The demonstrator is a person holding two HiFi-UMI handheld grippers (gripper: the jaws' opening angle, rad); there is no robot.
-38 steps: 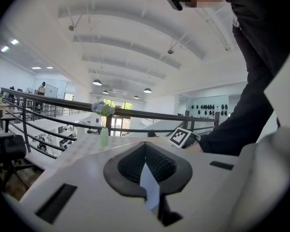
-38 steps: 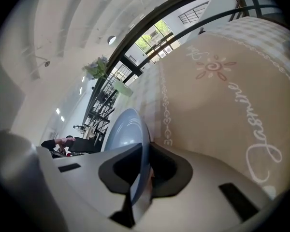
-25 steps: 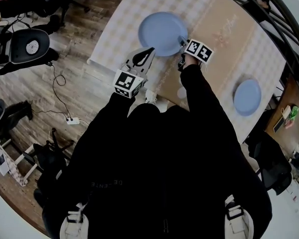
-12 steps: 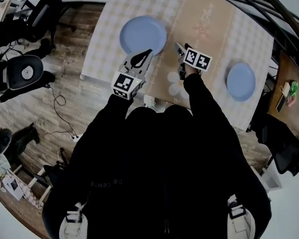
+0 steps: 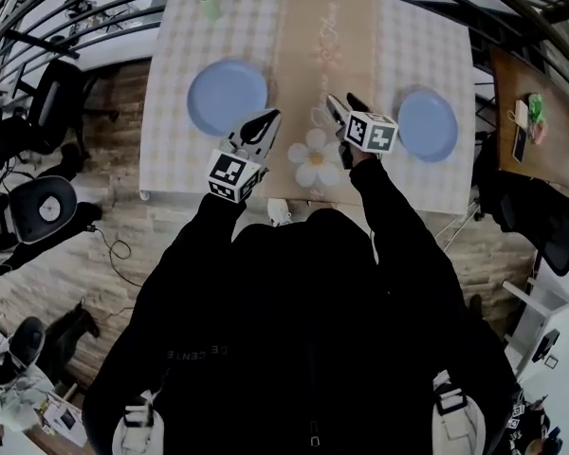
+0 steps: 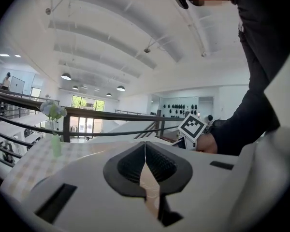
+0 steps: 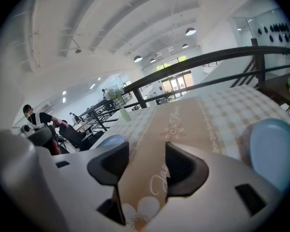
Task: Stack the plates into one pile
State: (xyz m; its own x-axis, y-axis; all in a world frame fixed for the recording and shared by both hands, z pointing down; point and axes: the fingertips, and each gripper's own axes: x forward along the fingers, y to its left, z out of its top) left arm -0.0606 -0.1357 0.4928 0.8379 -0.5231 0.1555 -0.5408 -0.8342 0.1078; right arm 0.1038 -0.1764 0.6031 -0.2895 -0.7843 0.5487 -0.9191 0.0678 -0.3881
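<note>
right gripper (image 5: 339, 105) moved off left plate (image 5: 227, 97) | fingers spread, empty | left gripper (image 5: 266, 119) fingers pressed together

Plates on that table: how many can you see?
2. One plate lies left of the brown runner, the other plate right of it; any stacked beneath would be hidden.

You've got little readable here: faint upside-down lettering across the black jacket (image 5: 199, 352) looks like "DE CENTE", and the table runner (image 7: 174, 124) carries white cursive script starting with a "J" that you can't make out any further.
</note>
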